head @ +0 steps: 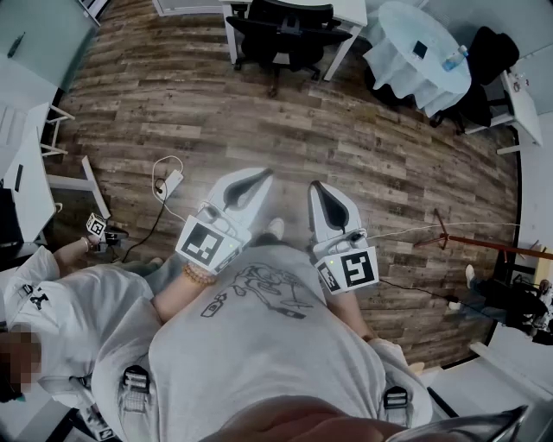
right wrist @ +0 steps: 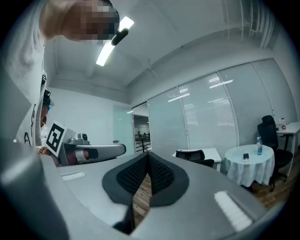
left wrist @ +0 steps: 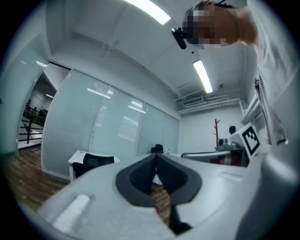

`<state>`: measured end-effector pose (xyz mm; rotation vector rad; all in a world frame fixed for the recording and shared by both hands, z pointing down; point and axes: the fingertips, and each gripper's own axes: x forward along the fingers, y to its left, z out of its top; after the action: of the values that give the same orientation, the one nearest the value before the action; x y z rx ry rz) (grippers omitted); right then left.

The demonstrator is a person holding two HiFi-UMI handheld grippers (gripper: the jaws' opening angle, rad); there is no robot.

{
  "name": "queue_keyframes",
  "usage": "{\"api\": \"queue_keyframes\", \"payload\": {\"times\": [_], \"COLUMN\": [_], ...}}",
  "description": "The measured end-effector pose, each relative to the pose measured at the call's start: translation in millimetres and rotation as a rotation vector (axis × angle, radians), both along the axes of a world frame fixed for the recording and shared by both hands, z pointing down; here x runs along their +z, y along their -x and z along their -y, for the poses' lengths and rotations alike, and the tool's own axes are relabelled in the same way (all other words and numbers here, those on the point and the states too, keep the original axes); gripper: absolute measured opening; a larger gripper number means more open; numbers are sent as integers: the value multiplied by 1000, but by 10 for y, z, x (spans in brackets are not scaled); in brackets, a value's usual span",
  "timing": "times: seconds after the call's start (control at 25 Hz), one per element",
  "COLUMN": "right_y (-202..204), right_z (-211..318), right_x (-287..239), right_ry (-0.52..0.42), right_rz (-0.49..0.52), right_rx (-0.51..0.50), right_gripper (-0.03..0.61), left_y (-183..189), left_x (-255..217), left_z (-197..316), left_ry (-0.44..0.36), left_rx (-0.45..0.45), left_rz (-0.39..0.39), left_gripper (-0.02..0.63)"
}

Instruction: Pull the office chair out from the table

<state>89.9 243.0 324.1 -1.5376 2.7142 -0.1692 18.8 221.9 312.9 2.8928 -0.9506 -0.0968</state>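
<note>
A black office chair [head: 285, 34] stands tucked under a white table [head: 350, 10] at the far end of the room, across the wood floor. The chair [left wrist: 93, 161] shows small in the left gripper view, and the same chair [right wrist: 197, 156] in the right gripper view. My left gripper [head: 257, 179] and right gripper [head: 316, 187] are held level close to my body, side by side, far from the chair. Both are shut with nothing between the jaws.
A round table with a white cloth [head: 415, 56] and a bottle [head: 454, 59] stands at the back right, with another dark chair [head: 484, 60] beside it. A cable and power adapter [head: 168, 183] lie on the floor at left. A seated person [head: 52, 319] is at my lower left.
</note>
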Motion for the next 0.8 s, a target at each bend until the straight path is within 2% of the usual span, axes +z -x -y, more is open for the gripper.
{"api": "queue_keyframes", "payload": {"times": [0.24, 0.52, 0.8], "right_y": [-242, -571, -714], "right_z": [154, 421, 734], "right_x": [0, 68, 19], "right_ry": [-6, 0, -11], "right_rz": [1, 0, 11], "right_rx": [-4, -21, -47], "right_gripper": [5, 5, 6], "left_y": [-233, -501, -834], "left_x": [8, 82, 130], "left_z": [150, 425, 879], "left_ry": [-4, -5, -10], "left_rx": [-5, -51, -36], "left_rz": [9, 13, 19], "left_gripper": [2, 2, 2]}}
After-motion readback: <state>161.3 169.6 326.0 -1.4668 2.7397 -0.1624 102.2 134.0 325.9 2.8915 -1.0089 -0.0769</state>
